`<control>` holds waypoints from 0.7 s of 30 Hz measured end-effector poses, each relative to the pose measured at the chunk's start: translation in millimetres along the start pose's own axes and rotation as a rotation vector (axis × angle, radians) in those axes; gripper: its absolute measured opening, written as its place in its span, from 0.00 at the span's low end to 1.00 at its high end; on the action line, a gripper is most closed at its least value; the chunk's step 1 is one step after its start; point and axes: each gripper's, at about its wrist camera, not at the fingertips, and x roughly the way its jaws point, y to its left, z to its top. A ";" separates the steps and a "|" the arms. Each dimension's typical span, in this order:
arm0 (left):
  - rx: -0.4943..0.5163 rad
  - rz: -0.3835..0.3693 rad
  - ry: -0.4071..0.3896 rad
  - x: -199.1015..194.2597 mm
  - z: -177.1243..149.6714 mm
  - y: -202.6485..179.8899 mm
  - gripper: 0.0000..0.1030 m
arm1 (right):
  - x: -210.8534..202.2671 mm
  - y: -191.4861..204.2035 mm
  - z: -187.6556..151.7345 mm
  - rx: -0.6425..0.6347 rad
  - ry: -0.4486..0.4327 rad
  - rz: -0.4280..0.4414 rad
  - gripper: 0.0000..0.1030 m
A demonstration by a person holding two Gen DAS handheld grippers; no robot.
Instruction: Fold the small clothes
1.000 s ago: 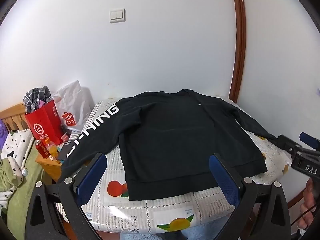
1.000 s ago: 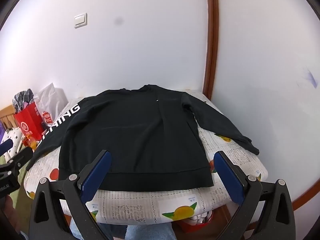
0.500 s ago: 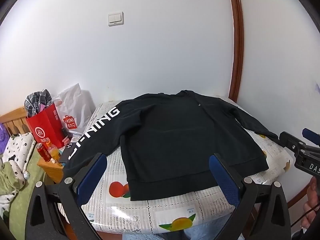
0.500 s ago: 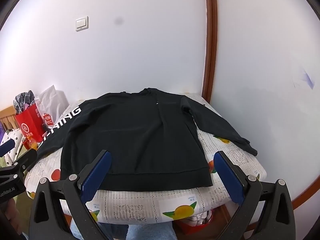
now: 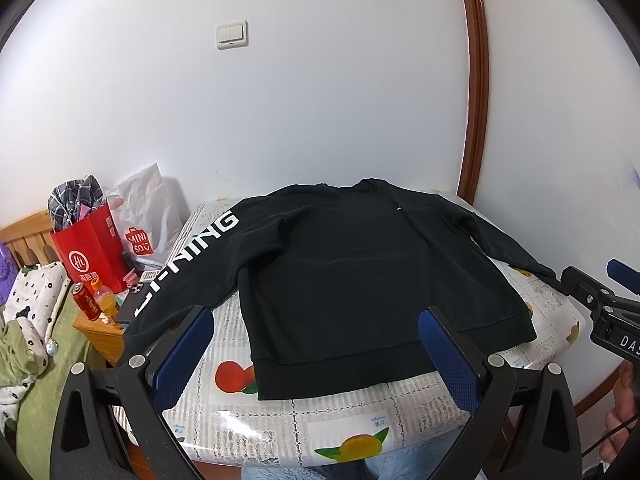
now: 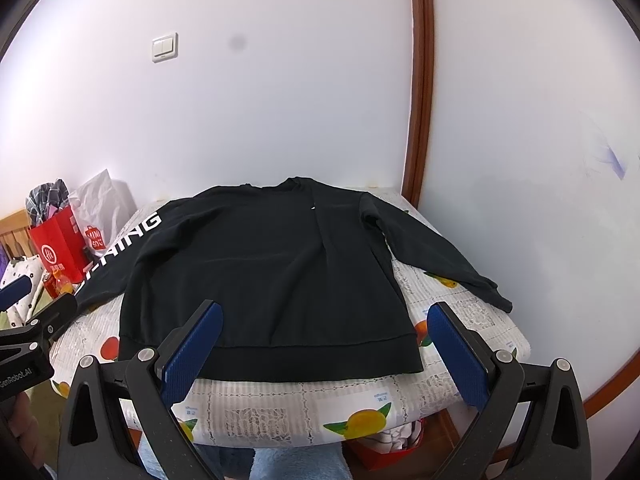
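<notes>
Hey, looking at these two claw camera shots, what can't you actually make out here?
- Sweatshirt left cuff: left wrist view, hidden behind the left claw.
- Sleeve lettering: right wrist view, its lower end drops past the table edge.
- Chest logo: too small to read in either view.
- Under the table: hidden by the tablecloth.

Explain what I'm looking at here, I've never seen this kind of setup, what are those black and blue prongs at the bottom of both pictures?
Those are two hand-held grabbing tools, one in each of a person's hands, each carrying its own camera that looks forward along its fingers. One picture comes from the left gripper, the other from the right gripper. Both have their blue-padded fingers spread open and hold nothing. Ahead lies a black sweatshirt, spread flat and unfolded on a table with a fruit-patterned cloth. One sleeve has white lettering. A red bag stands off to the left.
</notes>
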 end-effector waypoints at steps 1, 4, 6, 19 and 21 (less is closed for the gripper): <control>0.000 -0.001 0.000 -0.1 0.1 0.1 1.00 | -0.1 0.5 -0.4 -0.001 -0.001 0.001 0.98; -0.003 -0.001 0.000 0.3 0.2 -0.1 1.00 | -0.4 0.6 -1.2 -0.001 -0.001 0.000 0.98; -0.002 -0.002 0.000 0.6 0.1 -0.1 1.00 | -0.4 0.0 -1.2 0.000 -0.001 0.000 0.98; -0.012 -0.003 0.003 0.5 -4.9 -0.9 1.00 | -2.2 0.2 -2.4 -0.001 -0.002 -0.007 0.98; -0.013 -0.003 0.004 0.7 -5.4 -0.3 1.00 | -2.4 0.3 -2.1 -0.003 -0.002 -0.008 0.98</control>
